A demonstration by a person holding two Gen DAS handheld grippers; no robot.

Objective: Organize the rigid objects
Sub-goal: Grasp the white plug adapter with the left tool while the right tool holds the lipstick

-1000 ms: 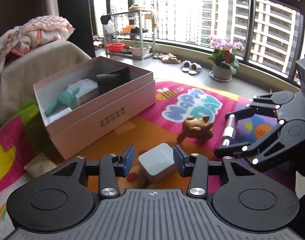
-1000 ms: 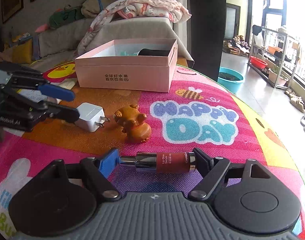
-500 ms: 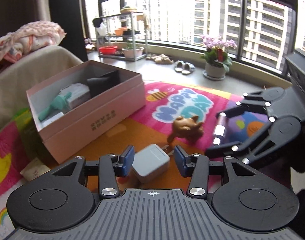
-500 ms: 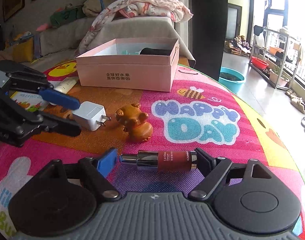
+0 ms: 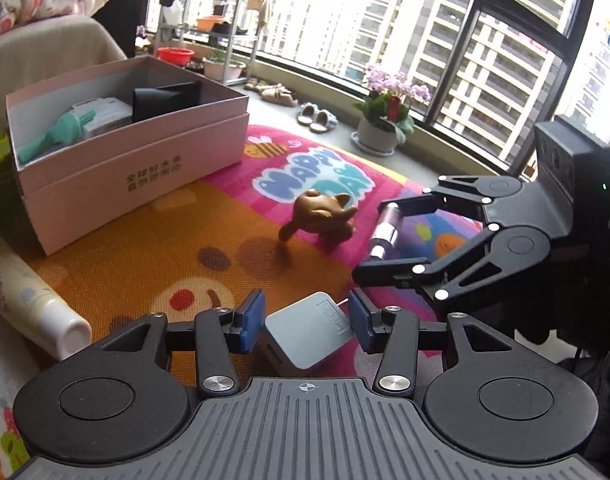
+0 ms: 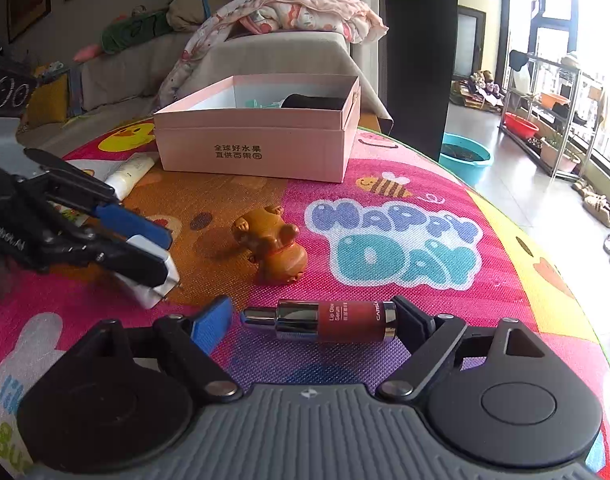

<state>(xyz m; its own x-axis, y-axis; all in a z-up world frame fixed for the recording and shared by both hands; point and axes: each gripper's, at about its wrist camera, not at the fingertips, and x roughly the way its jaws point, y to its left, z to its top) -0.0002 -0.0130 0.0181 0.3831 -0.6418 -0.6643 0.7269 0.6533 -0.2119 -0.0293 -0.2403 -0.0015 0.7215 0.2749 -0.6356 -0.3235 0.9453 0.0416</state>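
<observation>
— Left gripper (image 5: 305, 322) is tilting down at the mat, pads spread just beside the white charger (image 5: 307, 334), not pressing it.

— Right gripper (image 6: 311, 320)?

— Angling down, jaws opening around the lip serum tube (image 6: 333, 320) lying crosswise. Farther off, the brown toy (image 6: 275, 246) is standing, then the pink box (image 6: 253, 144).

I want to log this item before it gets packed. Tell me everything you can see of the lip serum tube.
The lip serum tube is a short cylinder with a translucent reddish body printed "Lip Glow Serum", a shiny silver collar and a narrow silver tip. It lies on its side on the colourful play mat, crosswise between the fingers of the right hand-held gripper, whose jaws are opening. Its base meets the black finger; a gap separates its tip from the blue pad.
</observation>
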